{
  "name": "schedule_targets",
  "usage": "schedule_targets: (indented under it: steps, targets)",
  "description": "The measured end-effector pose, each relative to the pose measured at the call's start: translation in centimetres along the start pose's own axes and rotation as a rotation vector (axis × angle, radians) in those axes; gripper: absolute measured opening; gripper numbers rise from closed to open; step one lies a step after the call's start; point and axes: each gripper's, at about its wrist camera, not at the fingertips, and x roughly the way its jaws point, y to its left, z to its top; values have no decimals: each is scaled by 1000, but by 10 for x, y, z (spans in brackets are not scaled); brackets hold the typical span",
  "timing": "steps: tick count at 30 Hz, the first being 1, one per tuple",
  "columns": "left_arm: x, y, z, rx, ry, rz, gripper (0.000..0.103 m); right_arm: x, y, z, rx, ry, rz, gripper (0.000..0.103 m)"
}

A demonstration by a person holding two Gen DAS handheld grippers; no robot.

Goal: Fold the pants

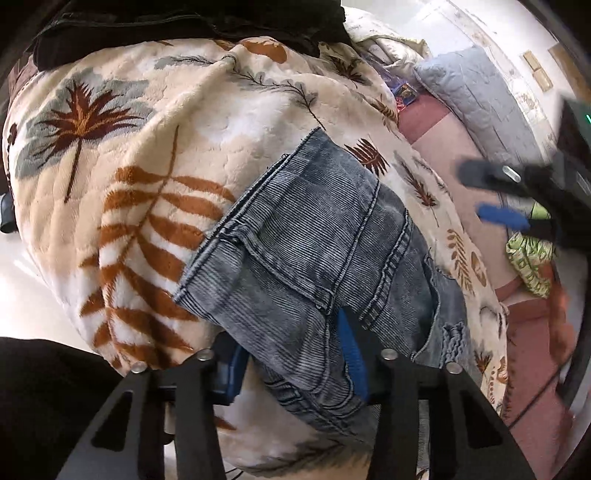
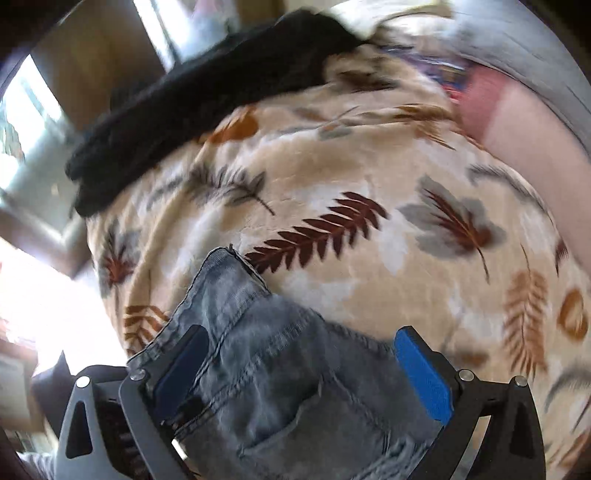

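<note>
Folded blue-grey denim pants [image 1: 314, 251] lie on a cream blanket with leaf prints [image 1: 147, 155]. My left gripper [image 1: 295, 362] has its blue-padded fingers on either side of the near end of the pants, with denim between them. My right gripper [image 2: 306, 365] is open, its blue pads [image 2: 424, 373] wide apart above the pants [image 2: 280, 369], which lie under and between the fingers. The right gripper also shows in the left wrist view [image 1: 498, 199] at the right, above the blanket's edge, blurred.
A black garment [image 1: 184, 26] lies at the far edge of the blanket; it also shows in the right wrist view [image 2: 207, 99]. A pink sheet [image 1: 454, 155] and a light blue pillow [image 1: 476, 96] are to the right. A green patterned cloth [image 1: 528, 266] lies at the far right.
</note>
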Motion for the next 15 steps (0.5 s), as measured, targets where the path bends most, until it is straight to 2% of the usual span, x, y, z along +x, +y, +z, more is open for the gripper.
schedule_targets:
  steps: [5, 9, 12, 15]
  targets:
    - [1, 2, 2, 15, 1, -1, 42, 37, 36, 26, -165, 96, 11, 100]
    - [3, 2, 4, 18, 2, -11, 39, 63, 50, 38, -198, 152, 17, 94]
    - [3, 2, 5, 20, 1, -19, 38, 63, 46, 37, -142, 119, 33, 94]
    - [3, 8, 7, -1, 3, -44, 38, 31, 25, 17, -22, -7, 63, 94]
